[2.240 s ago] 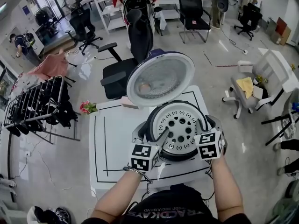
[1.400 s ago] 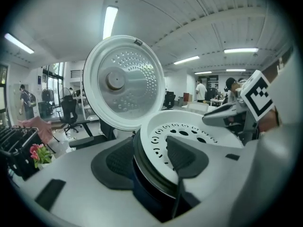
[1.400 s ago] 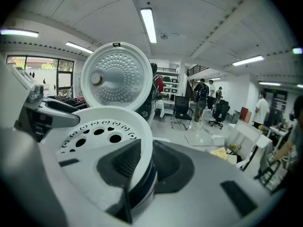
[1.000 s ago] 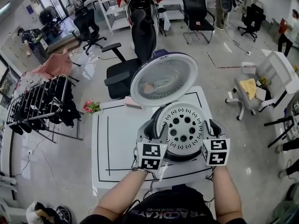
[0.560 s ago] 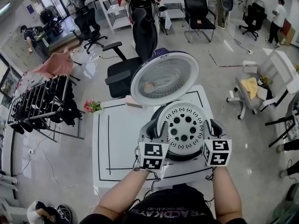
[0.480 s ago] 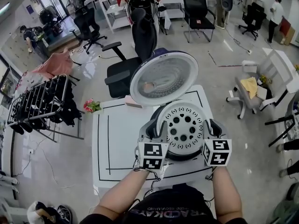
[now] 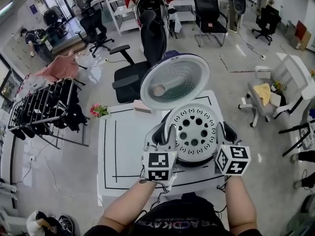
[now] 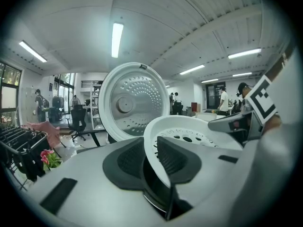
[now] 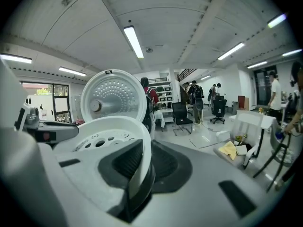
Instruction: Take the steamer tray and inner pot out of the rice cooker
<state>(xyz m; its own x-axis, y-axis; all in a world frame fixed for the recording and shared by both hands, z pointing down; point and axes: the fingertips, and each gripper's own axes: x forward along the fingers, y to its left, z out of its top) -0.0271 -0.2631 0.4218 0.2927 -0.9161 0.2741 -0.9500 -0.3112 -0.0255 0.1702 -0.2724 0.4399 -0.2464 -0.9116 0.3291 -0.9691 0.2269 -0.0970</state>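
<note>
The rice cooker point(image 7: 162, 132) stands on the white table point(image 7: 120, 151) with its round lid point(image 7: 172, 82) swung up. The white perforated steamer tray point(image 7: 197, 129) is raised a little over the cooker's mouth. My left gripper point(image 7: 170, 131) pinches the tray's left rim, and my right gripper point(image 7: 222, 129) pinches its right rim. Both pairs of jaws have just been closing with that rim between them. In the left gripper view the tray point(image 8: 189, 131) wall is pressed between the pads point(image 8: 173, 157). The right gripper view shows the tray point(image 9: 104, 136) held likewise. The inner pot is hidden beneath.
A black office chair point(image 7: 147, 43) stands right behind the table. A dark drying rack point(image 7: 42, 107) and pink flowers point(image 7: 98, 111) are on the left. A white chair point(image 7: 278, 85) with a yellow cloth is on the right. People move about far off.
Both grippers have risen a little with the steamer tray between them, so the tray now sits higher over the cooker's mouth. The left jaws have closed in on the rim.
</note>
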